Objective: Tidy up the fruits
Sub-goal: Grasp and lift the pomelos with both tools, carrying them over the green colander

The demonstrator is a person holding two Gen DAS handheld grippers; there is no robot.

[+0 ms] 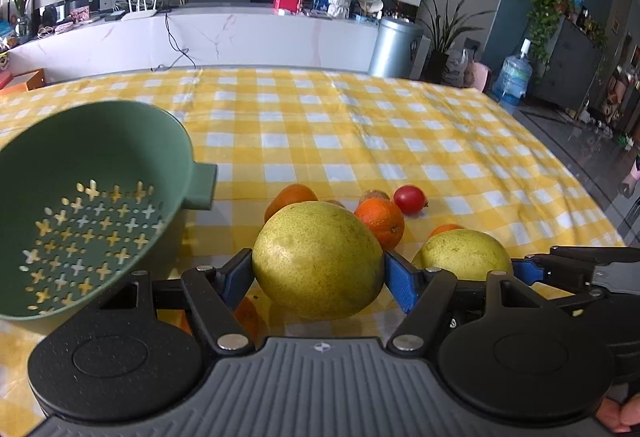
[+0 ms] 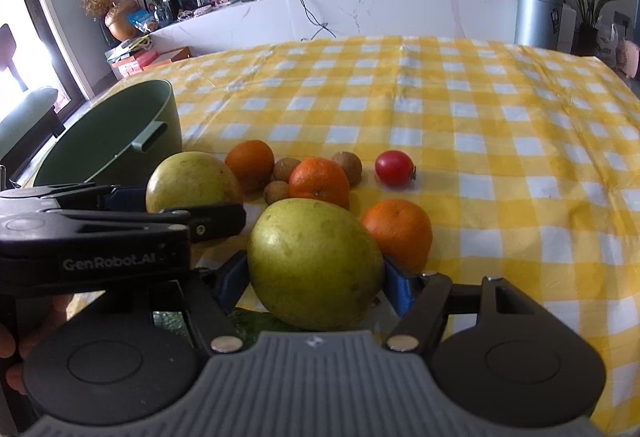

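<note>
Nearest each lens sits a pear. Two yellow-green pears in all: the left gripper point(image 1: 318, 273) has its blue pads pressed on both sides of the left pear point(image 1: 318, 261), and the right gripper point(image 2: 316, 277) clamps the right pear point(image 2: 314, 263) the same way; whether either pear is lifted off the cloth I cannot tell. Three oranges lie behind them on the yellow checked tablecloth point(image 2: 480, 105): one far point(image 2: 250, 163), one in the middle point(image 2: 319, 182), one just beside the right pear point(image 2: 398, 231). Three small brown fruits point(image 2: 285, 169) cluster around the middle orange. One red fruit point(image 2: 394, 167) lies apart to the right. One green colander point(image 1: 92, 205) stands left of the fruit, empty, close beside the left gripper
</note>
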